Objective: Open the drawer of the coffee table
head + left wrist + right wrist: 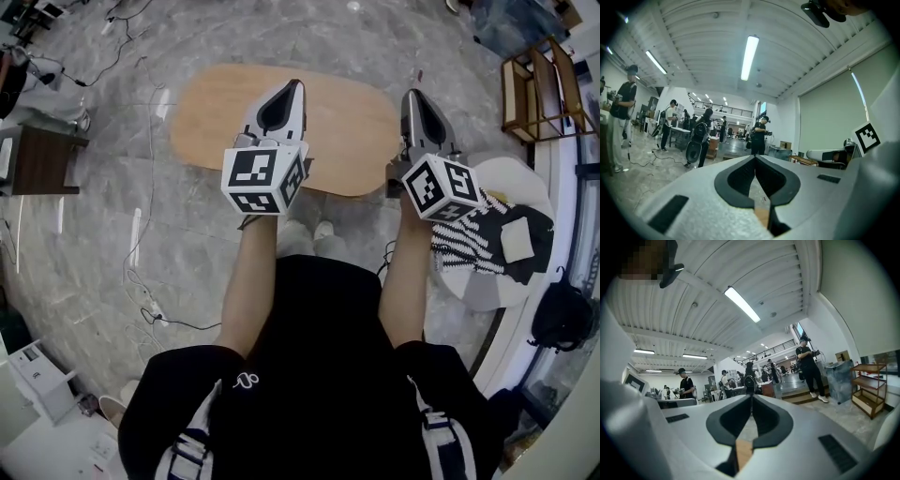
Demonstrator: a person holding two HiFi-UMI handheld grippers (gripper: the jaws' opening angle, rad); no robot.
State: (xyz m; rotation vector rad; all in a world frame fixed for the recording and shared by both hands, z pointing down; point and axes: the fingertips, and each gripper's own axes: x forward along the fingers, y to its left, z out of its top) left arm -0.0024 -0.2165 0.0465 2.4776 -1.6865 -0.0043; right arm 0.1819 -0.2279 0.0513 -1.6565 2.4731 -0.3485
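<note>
The coffee table (342,127) shows in the head view as an oval of light wood on the marble floor, straight ahead of the person. No drawer shows from above. My left gripper (293,85) is held level over the table's middle, jaws shut and empty. My right gripper (412,94) hovers off the table's right end, also shut with nothing in it. In the left gripper view the dark pads (740,180) meet at the tip of my left gripper (755,157). My right gripper (751,396) in its own view is closed the same way. Both look out across the hall, above the table.
A dark side table (37,159) stands at the left and cables (141,272) trail over the floor. A wooden shelf (534,89) is at the far right, with a round white table (511,173) carrying striped cloth nearer. Several people (759,136) stand across the hall.
</note>
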